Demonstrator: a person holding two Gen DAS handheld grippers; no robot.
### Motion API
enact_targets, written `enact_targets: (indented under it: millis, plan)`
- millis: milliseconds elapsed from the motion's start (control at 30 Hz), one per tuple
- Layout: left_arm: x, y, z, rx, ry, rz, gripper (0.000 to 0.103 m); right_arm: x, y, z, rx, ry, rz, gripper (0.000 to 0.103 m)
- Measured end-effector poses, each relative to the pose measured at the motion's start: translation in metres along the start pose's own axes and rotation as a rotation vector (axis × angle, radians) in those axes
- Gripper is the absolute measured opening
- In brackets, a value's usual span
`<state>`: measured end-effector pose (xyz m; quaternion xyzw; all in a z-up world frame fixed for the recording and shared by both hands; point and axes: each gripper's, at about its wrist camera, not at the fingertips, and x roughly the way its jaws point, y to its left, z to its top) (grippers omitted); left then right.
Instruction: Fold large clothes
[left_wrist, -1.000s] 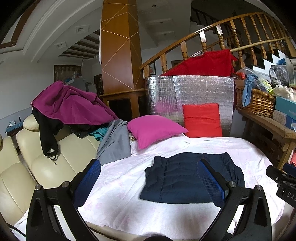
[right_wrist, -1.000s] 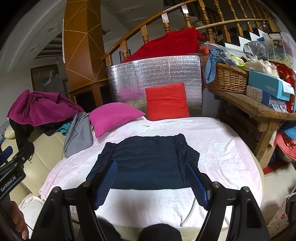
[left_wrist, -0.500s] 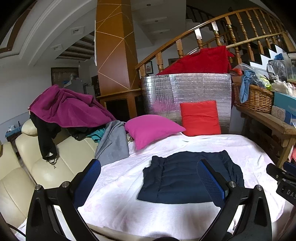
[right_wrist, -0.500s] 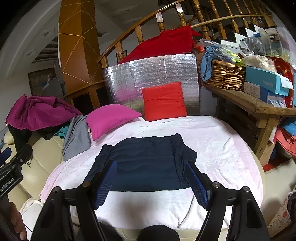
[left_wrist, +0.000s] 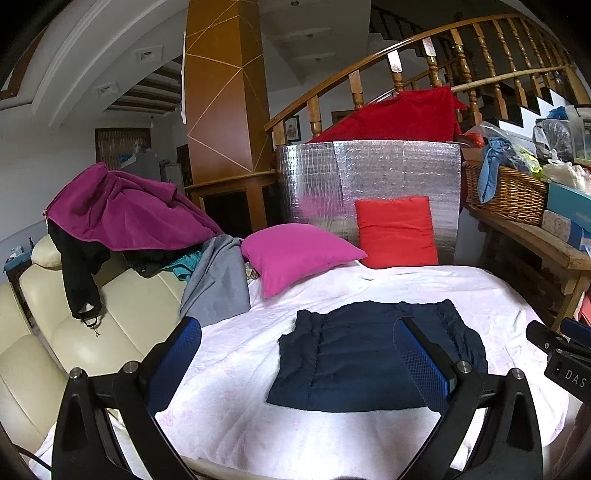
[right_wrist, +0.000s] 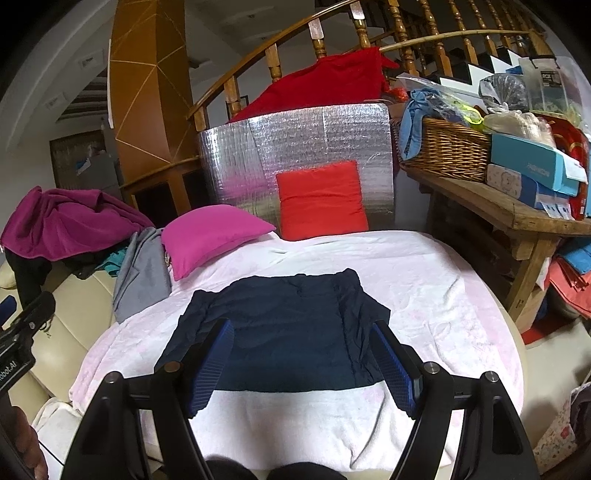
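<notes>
Garment: a navy blue quilted garment (right_wrist: 284, 332) lies folded flat, roughly rectangular, on the pale pink blanket (right_wrist: 424, 291), near its front middle.
Left gripper (left_wrist: 295, 360): jaws stand wide apart, nothing between the blue pads; it hangs above the near left part of the blanket, clear of the garment.
Right gripper (right_wrist: 303, 363): jaws spread wide, holding nothing; it hovers over the garment's near edge, apart from the cloth.
Magenta pillow (left_wrist: 299, 254): rests at the far left of the blanket.
Red cushion (left_wrist: 397, 230): stands upright against the silver foil panel (left_wrist: 369, 177) at the far edge.
Sofa (left_wrist: 74, 332): cream, at left, with a purple garment (left_wrist: 118, 210) and a grey cloth (left_wrist: 218, 280) draped over it.
Wicker basket (right_wrist: 447, 147): sits on the wooden bench (right_wrist: 498, 206) at right, beside some boxes.
</notes>
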<state>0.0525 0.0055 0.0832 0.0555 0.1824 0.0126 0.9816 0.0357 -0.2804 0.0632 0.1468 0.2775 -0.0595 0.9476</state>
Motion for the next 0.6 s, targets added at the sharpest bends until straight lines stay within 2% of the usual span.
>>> enact_targets:
  millis: [400,500,567,600]
  plan:
    - [0.046,0.013,0.001,-0.021,0.04,0.009,0.103,0.05,0.018,0.016,-0.025,0.028,0.012,0.079]
    - [0.064,0.016,0.001,-0.03,0.043,-0.03,0.103,0.066,0.013,0.023,-0.019,0.034,0.024,0.079]
    - [0.086,0.024,0.001,-0.067,0.068,-0.077,0.103,0.082,-0.003,0.029,0.02,0.048,0.025,0.079]
    - [0.099,0.03,0.001,-0.088,0.092,-0.091,0.103,0.095,-0.018,0.033,0.041,0.051,-0.001,0.079]
